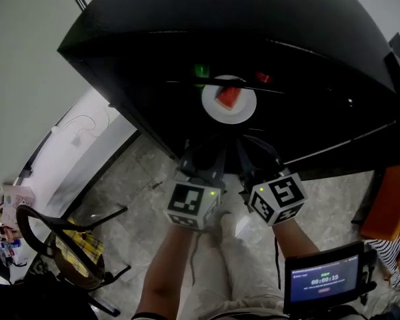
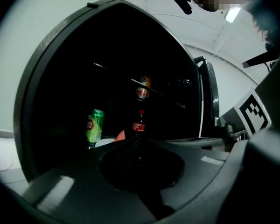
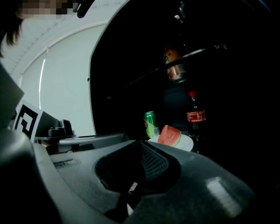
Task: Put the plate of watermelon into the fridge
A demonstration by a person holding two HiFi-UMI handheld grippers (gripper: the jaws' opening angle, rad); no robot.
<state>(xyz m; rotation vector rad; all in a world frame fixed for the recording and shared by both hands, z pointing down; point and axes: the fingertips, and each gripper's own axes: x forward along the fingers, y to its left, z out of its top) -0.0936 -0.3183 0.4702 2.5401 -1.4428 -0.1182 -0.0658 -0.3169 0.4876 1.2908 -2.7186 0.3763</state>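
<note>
The left gripper (image 1: pixel 201 157) hangs low in the head view, in front of the open fridge (image 1: pixel 153 25). Its own view shows the jaws pressed together into a single point, with nothing between them. From this gripper the plate (image 1: pixel 245 109) lies at about 1 o'clock, clear of the tips, on a dark shelf inside the fridge. The watermelon (image 1: pixel 228 97) wedge rests on it. A green can (image 1: pixel 201 71) stands behind the plate at its 11 o'clock, and a cola bottle (image 3: pixel 195 118) stands at its 1 o'clock.

The right gripper (image 1: pixel 252 159) is likewise closed and empty. From it the plate lies at about 11 o'clock. The plate therefore sits almost midway between the two grippers, neither clearly nearer. The right gripper view shows more of it, since the left gripper's own jaws hide most of the rim. The plate is round, so no axis constrains the approach.

The placing looks finished. The next move probably calls for drawing both grippers back toward 6 o'clock, clear of the rim, and then shutting the door.
</note>
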